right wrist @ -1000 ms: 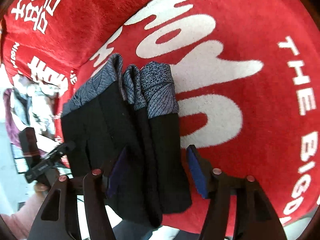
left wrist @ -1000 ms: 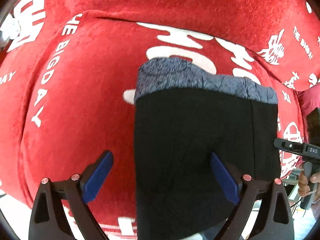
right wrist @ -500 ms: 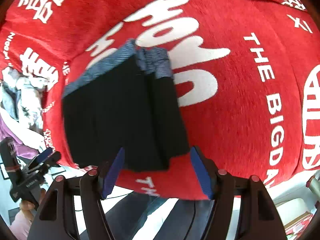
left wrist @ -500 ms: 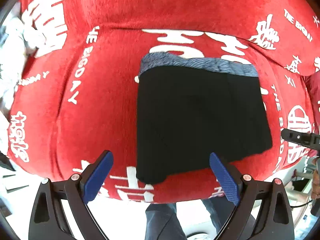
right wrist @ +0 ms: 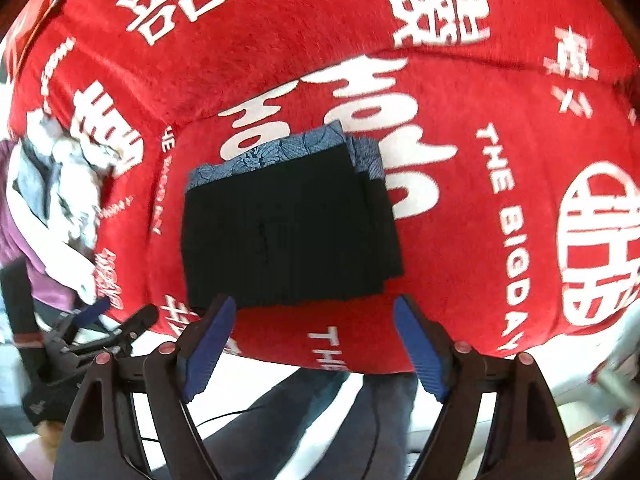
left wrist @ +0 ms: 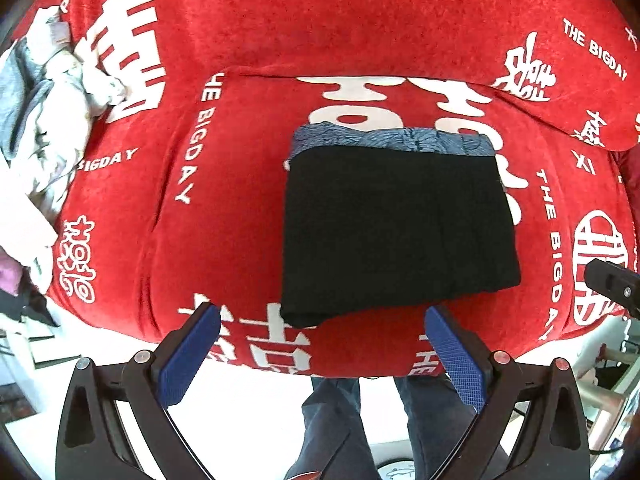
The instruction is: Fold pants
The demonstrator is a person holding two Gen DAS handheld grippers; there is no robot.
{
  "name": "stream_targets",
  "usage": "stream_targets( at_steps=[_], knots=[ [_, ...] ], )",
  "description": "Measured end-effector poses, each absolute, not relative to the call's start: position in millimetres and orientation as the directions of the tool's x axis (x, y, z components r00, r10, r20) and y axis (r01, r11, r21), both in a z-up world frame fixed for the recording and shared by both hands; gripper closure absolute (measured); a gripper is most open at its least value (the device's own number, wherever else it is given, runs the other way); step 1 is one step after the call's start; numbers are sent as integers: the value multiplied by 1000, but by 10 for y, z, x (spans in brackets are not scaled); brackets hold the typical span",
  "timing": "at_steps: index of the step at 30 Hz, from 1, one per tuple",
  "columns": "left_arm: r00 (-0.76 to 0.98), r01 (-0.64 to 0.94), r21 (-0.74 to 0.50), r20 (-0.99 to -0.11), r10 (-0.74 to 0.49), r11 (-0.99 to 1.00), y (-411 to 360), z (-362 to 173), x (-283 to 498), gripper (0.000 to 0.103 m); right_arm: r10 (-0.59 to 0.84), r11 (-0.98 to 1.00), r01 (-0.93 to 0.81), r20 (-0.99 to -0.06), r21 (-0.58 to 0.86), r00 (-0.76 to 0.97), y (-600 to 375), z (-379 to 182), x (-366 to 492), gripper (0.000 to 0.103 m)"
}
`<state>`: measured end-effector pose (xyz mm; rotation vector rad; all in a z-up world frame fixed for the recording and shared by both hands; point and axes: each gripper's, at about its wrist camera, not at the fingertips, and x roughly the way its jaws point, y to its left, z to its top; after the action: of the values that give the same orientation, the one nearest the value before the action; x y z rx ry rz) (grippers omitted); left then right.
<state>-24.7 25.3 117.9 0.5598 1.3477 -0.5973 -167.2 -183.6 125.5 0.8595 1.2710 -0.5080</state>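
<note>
The black pants (left wrist: 396,232) lie folded into a compact rectangle on the red sofa seat (left wrist: 224,240), with the blue-grey patterned waistband (left wrist: 392,140) at the far edge. They also show in the right wrist view (right wrist: 288,232). My left gripper (left wrist: 320,344) is open and empty, held back from the seat's front edge, short of the pants. My right gripper (right wrist: 312,332) is open and empty, also just off the near edge of the pants. The left gripper shows at the lower left of the right wrist view (right wrist: 100,320).
A pile of light clothes (left wrist: 44,128) lies on the sofa's left side, also in the right wrist view (right wrist: 56,200). The red backrest (left wrist: 320,20) with white lettering rises behind. The person's legs (left wrist: 360,420) and white floor are below the seat edge.
Both grippers have pulled back and away from the folded pants, which now lie free on the seat. The pants look smaller and further off in both views.
</note>
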Motion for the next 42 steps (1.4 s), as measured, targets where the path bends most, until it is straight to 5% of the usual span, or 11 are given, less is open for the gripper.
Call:
stream_targets(
  at_steps=[7, 42],
  knots=[
    [155, 683, 59, -986, -64, 728, 306, 1303, -296, 1, 52, 680, 718, -986, 149, 156, -1622, 1412, -1481, 19],
    [152, 689, 47, -985, -80, 723, 187, 1513, -272, 1, 6, 704, 708, -996, 65, 86, -1559, 1549, -1210, 19]
  ],
)
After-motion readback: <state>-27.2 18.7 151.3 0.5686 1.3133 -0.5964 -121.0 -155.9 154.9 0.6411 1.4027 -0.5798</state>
